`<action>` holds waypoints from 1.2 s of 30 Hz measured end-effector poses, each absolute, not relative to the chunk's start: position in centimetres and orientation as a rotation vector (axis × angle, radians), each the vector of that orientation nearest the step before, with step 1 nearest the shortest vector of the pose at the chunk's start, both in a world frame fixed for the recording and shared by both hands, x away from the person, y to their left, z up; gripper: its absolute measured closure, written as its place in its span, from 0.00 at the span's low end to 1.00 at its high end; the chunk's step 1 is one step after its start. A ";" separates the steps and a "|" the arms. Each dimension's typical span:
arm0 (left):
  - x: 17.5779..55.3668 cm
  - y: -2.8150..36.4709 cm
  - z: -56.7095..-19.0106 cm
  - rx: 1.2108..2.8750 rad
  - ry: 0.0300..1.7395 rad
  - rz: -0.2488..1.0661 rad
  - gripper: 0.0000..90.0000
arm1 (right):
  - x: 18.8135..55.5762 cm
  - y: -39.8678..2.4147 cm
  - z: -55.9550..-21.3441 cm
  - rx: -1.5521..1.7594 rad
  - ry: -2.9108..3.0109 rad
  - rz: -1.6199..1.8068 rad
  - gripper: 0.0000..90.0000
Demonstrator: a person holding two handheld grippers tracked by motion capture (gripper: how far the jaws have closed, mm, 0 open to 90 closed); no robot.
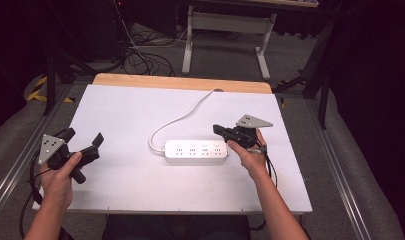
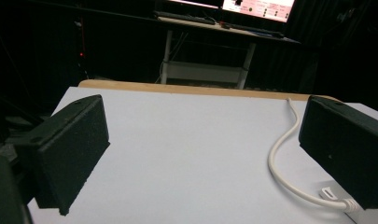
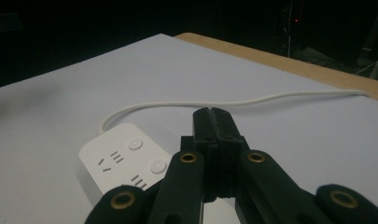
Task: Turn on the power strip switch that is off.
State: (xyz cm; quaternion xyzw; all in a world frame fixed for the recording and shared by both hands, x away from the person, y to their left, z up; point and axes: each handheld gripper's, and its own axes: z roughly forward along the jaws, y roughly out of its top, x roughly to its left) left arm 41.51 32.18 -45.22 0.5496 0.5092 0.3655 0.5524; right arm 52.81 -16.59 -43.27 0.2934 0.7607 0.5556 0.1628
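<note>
High view | power strip (image 1: pixel 196 151) lies flat mid-table, long axis left-right, cord (image 1: pixel 182 116) leaving its left end | right gripper (image 1: pixel 221 129) pressed together above its right end | left gripper (image 1: pixel 85 137) spread apart, empty, well left

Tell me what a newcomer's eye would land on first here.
First the white power strip lying mid-table on the white table top, its white cord curling away to the far edge. Next the right gripper, jaws shut, at the strip's right end, and the left gripper, jaws wide open, off near the table's left edge.
</note>
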 end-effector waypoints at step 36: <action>41.5 32.1 -45.2 1.301 1.203 0.863 0.03 | 50.3 -22.2 -41.7 0.818 1.917 1.782 1.00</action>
